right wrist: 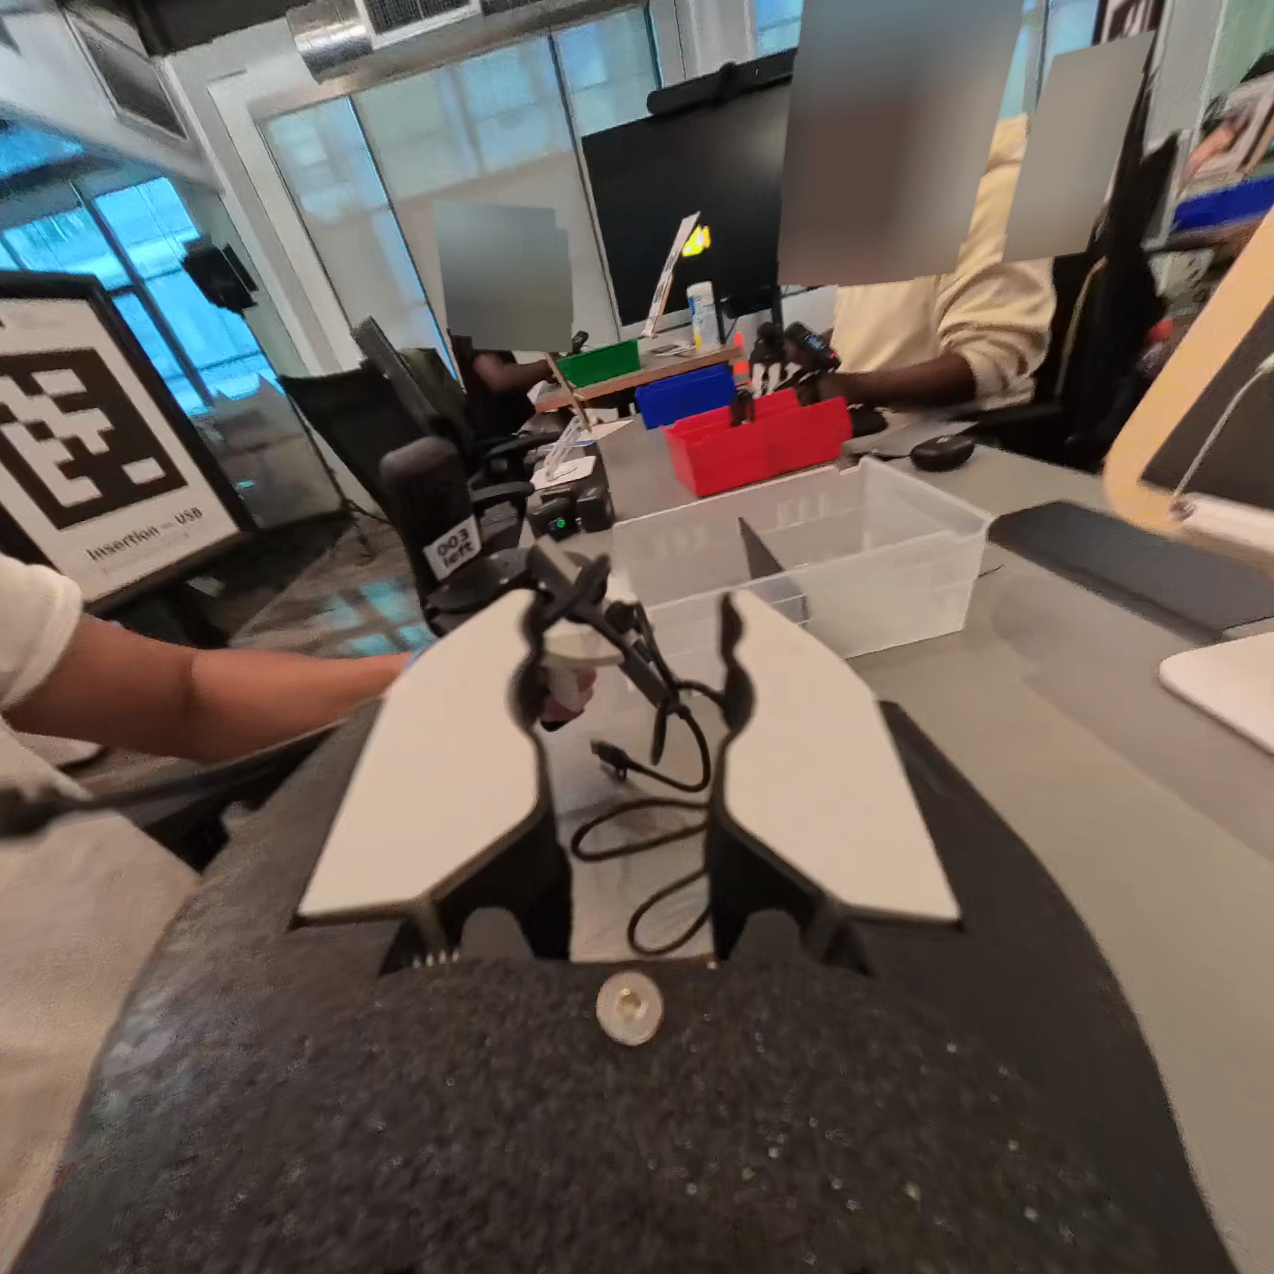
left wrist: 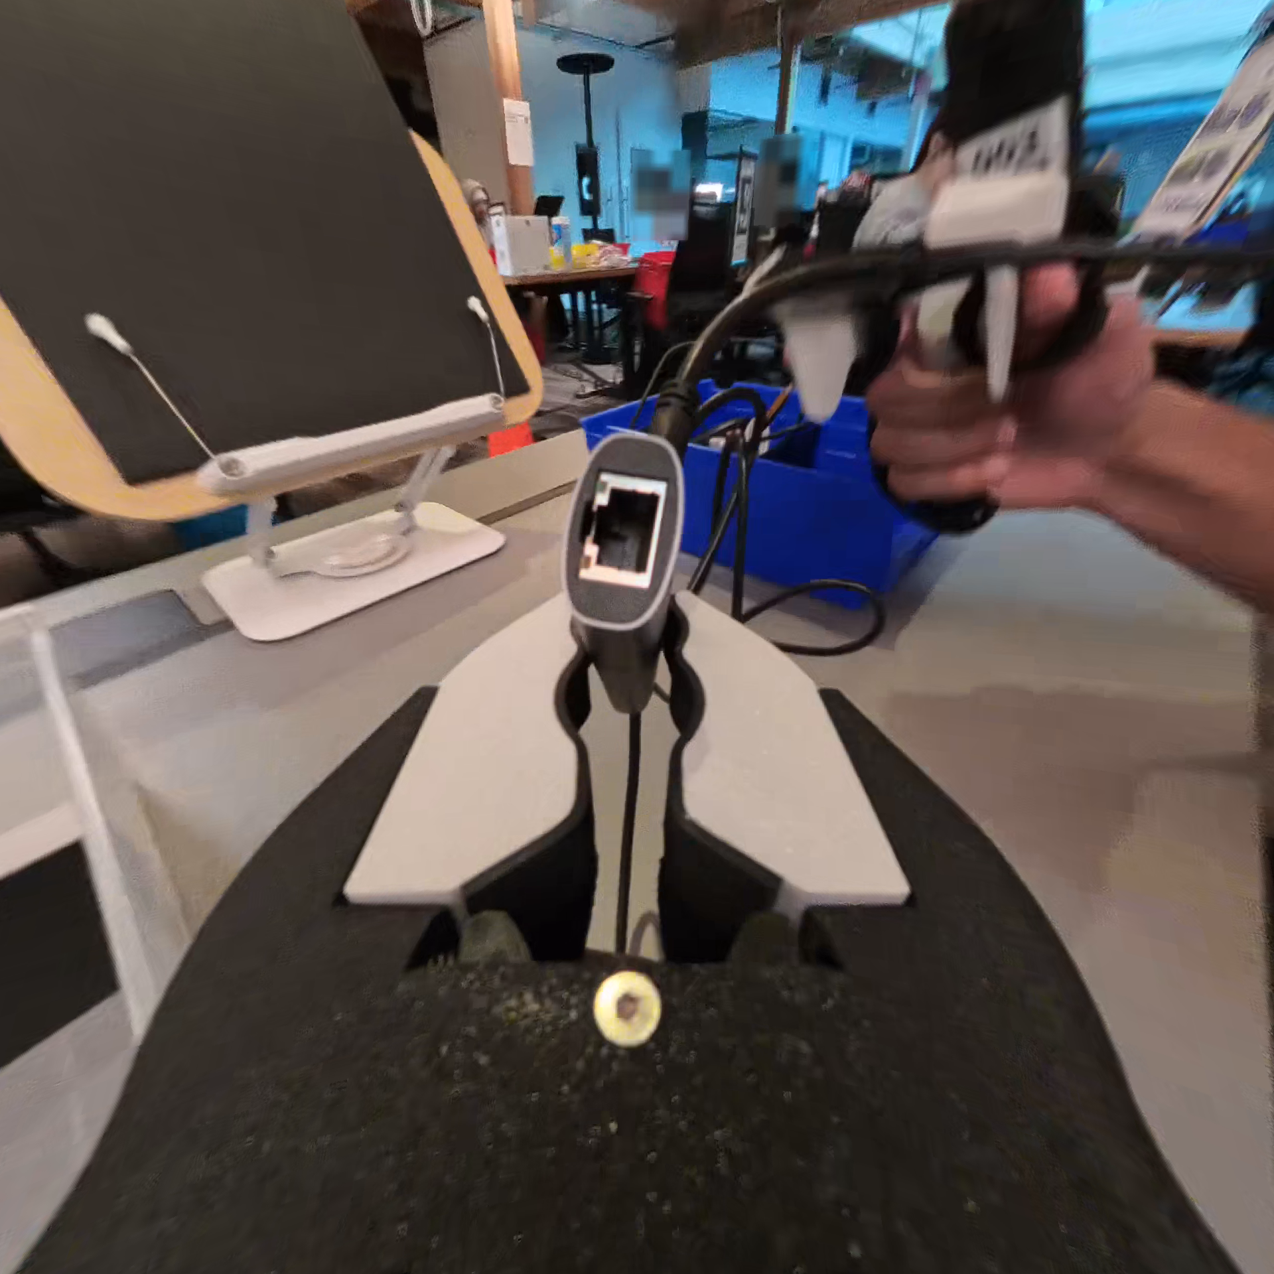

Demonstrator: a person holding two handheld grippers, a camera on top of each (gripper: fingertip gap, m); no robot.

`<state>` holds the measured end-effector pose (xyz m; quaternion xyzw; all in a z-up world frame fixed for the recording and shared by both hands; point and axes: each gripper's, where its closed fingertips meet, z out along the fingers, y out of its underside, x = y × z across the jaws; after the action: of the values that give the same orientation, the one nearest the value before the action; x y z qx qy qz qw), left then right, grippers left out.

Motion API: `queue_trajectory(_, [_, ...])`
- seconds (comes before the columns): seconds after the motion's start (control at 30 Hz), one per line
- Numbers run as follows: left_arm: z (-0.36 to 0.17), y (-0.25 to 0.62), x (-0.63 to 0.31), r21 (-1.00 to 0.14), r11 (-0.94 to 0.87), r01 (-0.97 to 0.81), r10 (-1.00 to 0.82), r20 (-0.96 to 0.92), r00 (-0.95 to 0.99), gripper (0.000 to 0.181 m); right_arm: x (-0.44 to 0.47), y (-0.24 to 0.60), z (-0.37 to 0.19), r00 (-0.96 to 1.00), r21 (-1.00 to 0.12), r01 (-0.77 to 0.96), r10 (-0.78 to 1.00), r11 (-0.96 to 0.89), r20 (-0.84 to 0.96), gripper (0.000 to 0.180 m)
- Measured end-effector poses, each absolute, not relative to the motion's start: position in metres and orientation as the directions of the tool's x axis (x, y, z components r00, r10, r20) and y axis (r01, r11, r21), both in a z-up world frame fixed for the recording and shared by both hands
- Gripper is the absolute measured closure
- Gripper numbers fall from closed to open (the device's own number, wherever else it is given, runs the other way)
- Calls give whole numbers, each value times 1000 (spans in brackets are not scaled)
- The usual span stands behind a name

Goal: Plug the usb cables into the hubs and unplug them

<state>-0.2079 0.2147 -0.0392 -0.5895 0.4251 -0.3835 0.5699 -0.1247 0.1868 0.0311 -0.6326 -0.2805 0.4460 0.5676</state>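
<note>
While the left gripper (left wrist: 626, 662) pinches the grey hub (left wrist: 624, 544) between its fingertips, the hub stands upright above the grey table (left wrist: 999, 758), its square port facing the camera. Behind the hub sits a blue bin (left wrist: 793, 503); right of the hub, blurred, a hand holds the right gripper (left wrist: 820, 372).

In the right wrist view, the right gripper (right wrist: 627, 655) has its fingers spread, empty. Between them the hub's black cable (right wrist: 662, 793) coils on the table, just before a clear bin (right wrist: 862, 572).
</note>
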Motion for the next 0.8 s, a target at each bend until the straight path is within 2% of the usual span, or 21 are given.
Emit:
queue_trajectory(0.03, [-36, 217, -208, -999, -27, -44, -942, 11, 334, 163, -130, 188, 27, 411, -954, -178, 863, -240, -294, 117])
queue_trajectory(0.13, [-32, 220, -209, -996, -94, 0, -950, 89, 300, 163, -133, 197, 20, 352, -906, -262, 842, -331, -409, 105])
queue_trajectory(0.23, [-25, 224, -213, -980, -187, 73, -943, 200, 266, 163, -123, 192, 29, 252, -866, -371, 861, -336, -442, 106])
queue_trajectory(0.3, [-16, 231, -221, -949, -269, 163, -923, 303, 239, 163, -111, 194, 33, 263, -849, -422, 853, -318, -450, 106])
queue_trajectory(0.43, [2, 227, -221, -891, -359, 276, -912, 398, 100, 163, -130, 214, -7, 453, -903, -270, 784, -334, -425, 102])
queue_trajectory(0.5, [9, 222, -213, -867, -397, 302, -905, 425, 30, 163, -157, 218, -22, 450, -899, -221, 778, -379, -439, 99])
queue_trajectory(0.67, [13, 218, -195, -830, -452, 326, -885, 463, -48, 163, -183, 216, -14, 344, -859, -273, 790, -433, -508, 117])
queue_trajectory(0.8, [10, 208, -182, -841, -451, 299, -889, 451, -74, 163, -181, 209, -20, 329, -867, -212, 803, -450, -497, 135])
